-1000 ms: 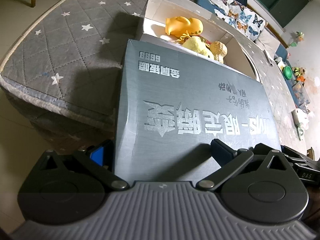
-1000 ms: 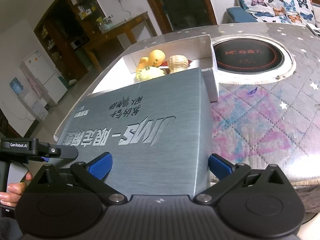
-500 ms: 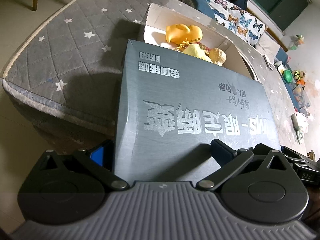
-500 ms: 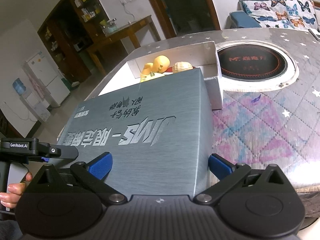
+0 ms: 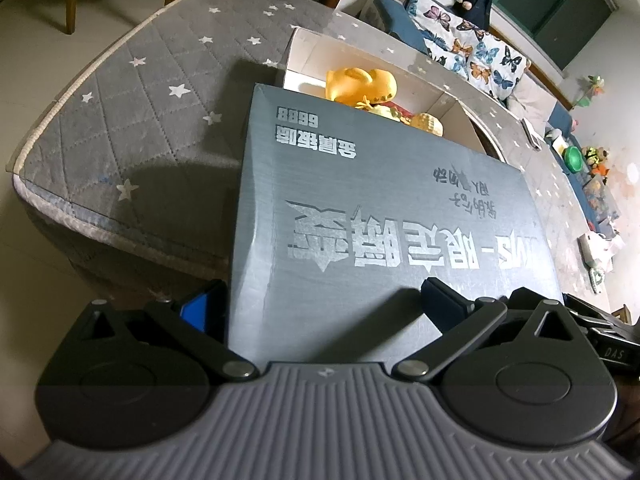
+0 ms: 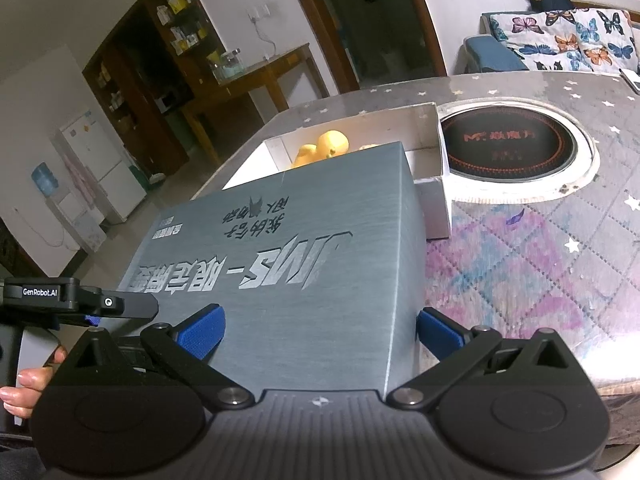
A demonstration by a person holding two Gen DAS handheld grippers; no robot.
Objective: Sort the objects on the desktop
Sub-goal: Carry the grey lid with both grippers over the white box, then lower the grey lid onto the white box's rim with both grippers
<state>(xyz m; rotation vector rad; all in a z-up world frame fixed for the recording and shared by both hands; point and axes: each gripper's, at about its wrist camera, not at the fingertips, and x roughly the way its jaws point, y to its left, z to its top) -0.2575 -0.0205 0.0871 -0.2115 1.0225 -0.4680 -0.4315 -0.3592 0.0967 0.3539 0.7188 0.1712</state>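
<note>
Both grippers clamped on the near edge of the grey lid [image 5: 384,216]: left gripper [image 5: 320,304] at its left corner, right gripper [image 6: 320,328] at its right corner, pads pressing the rim. Held tilted above the white box [image 6: 434,196], far edge overlapping it. Yellow toys [image 5: 360,84] piled high inside, on the quilted table [image 5: 140,100]. Risk: uneven lowering could skew the lid, catching on toys or shoving the box.

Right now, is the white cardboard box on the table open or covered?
Open. The grey printed lid, held between both grippers, hasn't reached the white cardboard box; the yellow toys inside show beyond its far edge.
</note>
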